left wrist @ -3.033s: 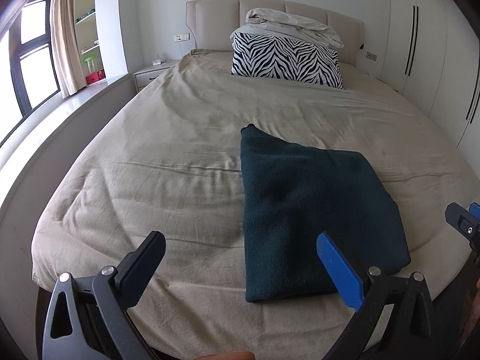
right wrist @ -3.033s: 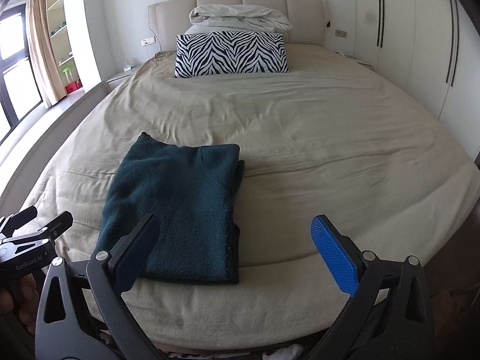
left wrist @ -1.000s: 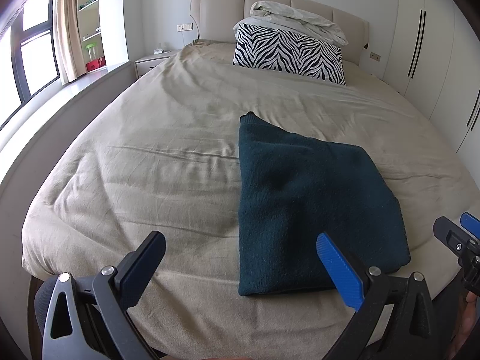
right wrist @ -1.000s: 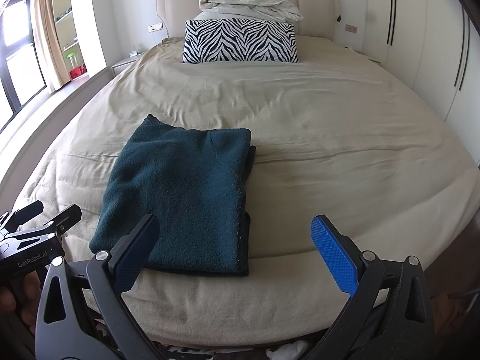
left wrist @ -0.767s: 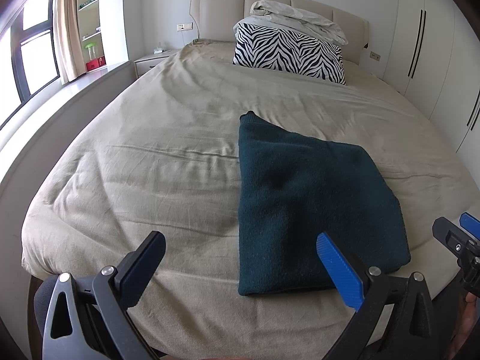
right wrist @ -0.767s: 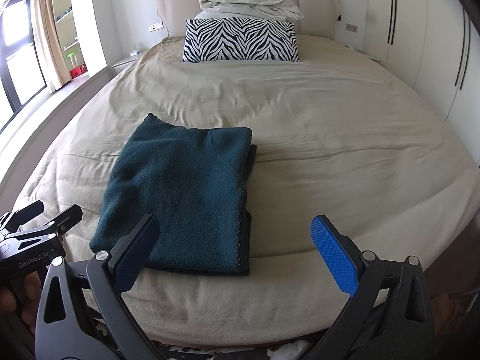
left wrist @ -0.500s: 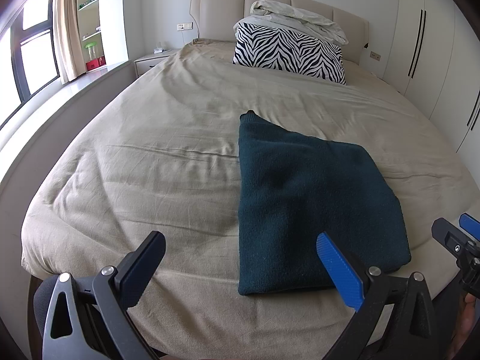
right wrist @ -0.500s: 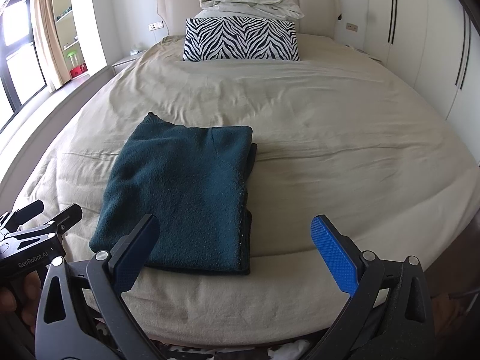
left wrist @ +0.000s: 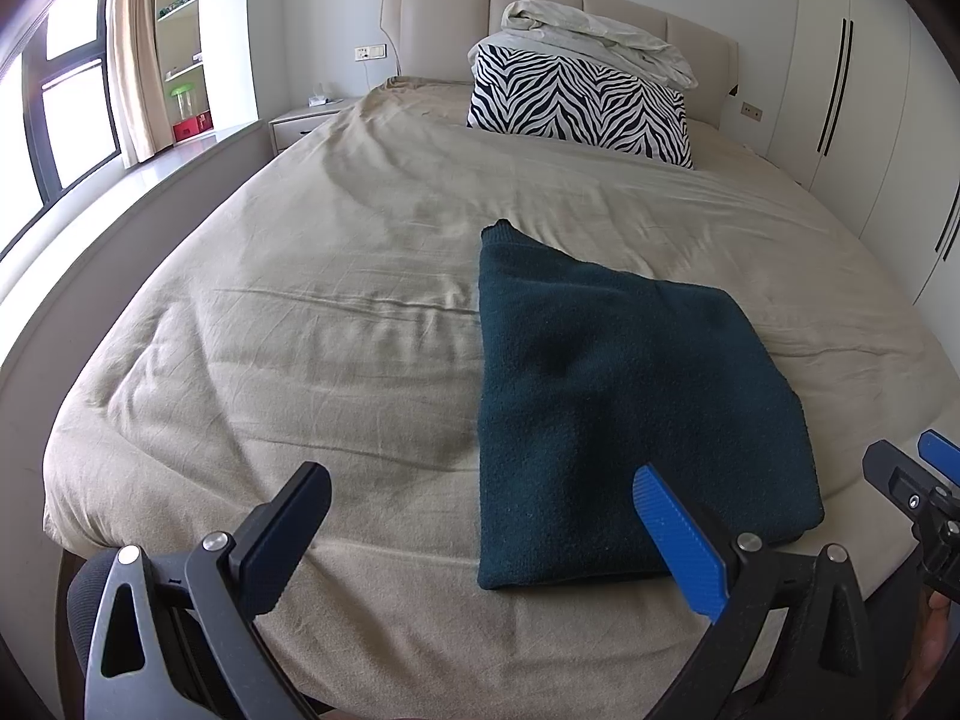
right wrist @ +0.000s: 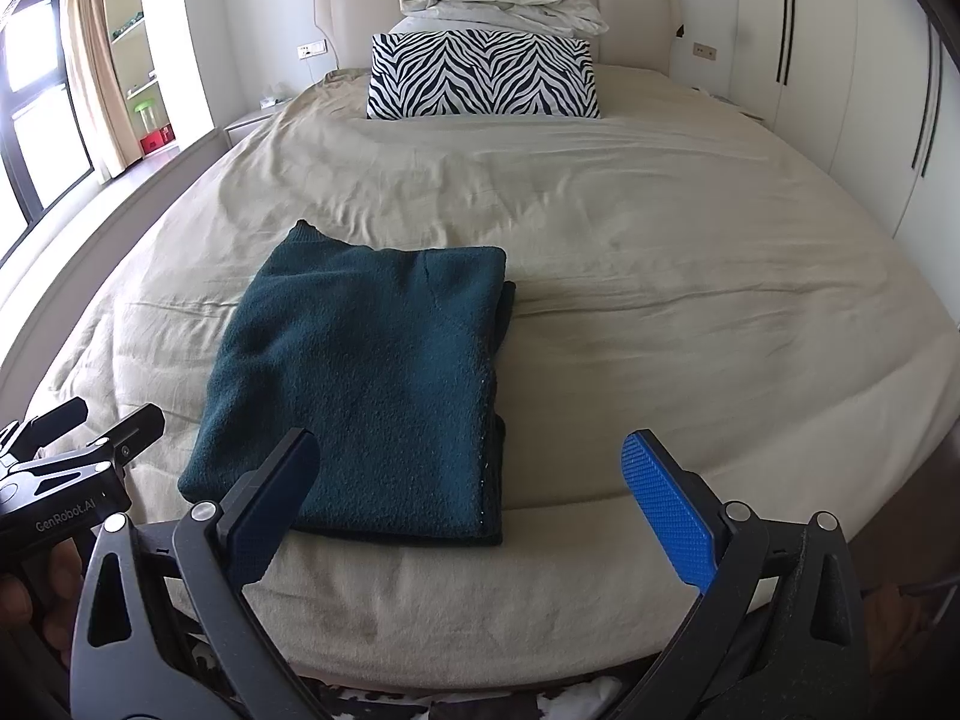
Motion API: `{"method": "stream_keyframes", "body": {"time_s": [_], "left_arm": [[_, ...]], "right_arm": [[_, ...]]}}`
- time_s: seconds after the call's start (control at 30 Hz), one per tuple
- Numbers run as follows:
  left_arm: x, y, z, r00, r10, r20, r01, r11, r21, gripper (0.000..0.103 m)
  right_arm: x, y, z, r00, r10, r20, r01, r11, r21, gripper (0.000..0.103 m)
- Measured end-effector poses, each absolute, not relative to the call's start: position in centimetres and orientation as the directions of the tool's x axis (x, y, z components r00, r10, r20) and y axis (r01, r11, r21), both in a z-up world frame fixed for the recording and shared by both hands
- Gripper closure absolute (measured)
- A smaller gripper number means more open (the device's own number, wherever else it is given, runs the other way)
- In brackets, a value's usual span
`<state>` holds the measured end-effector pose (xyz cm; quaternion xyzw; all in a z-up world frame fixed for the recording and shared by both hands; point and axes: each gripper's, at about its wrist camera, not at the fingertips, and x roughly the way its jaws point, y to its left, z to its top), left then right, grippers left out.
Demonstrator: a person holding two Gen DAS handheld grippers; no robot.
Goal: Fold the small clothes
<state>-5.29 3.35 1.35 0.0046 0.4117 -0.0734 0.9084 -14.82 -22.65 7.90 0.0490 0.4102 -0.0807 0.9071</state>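
A dark teal knitted garment [left wrist: 618,396] lies folded into a flat rectangle near the foot of the beige bed [left wrist: 336,324]. In the right wrist view the same garment [right wrist: 372,384] sits left of centre. My left gripper [left wrist: 486,534] hovers open over the bed's front edge, its blue finger near the garment's near corner. My right gripper [right wrist: 480,498] is open too, held off the foot of the bed just in front of the garment's near right corner. Neither holds anything. Each gripper shows at the edge of the other's view.
A zebra-striped pillow [right wrist: 480,75] and a crumpled pale duvet [right wrist: 504,3] lie against the headboard. White wardrobes [right wrist: 870,60] line the right wall. A nightstand [left wrist: 300,120], shelves and a window are on the left. The bed's right half is bare sheet.
Over three seconds both cameras have crept slightly forward and up. In the last second nothing visibly moves; the garment lies still.
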Motion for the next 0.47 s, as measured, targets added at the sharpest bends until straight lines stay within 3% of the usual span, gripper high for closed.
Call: {"method": "stream_keyframes", "body": {"time_s": [0.47], "left_arm": [[-5.49,3.38,1.11,0.652,-0.117,-0.749,0.129,0.991,-0.043,0.000]], "right_arm": [[-15.00,-22.76,7.62,0.644,-0.102,-0.758,0.184,0.983,0.025,0.000]]}}
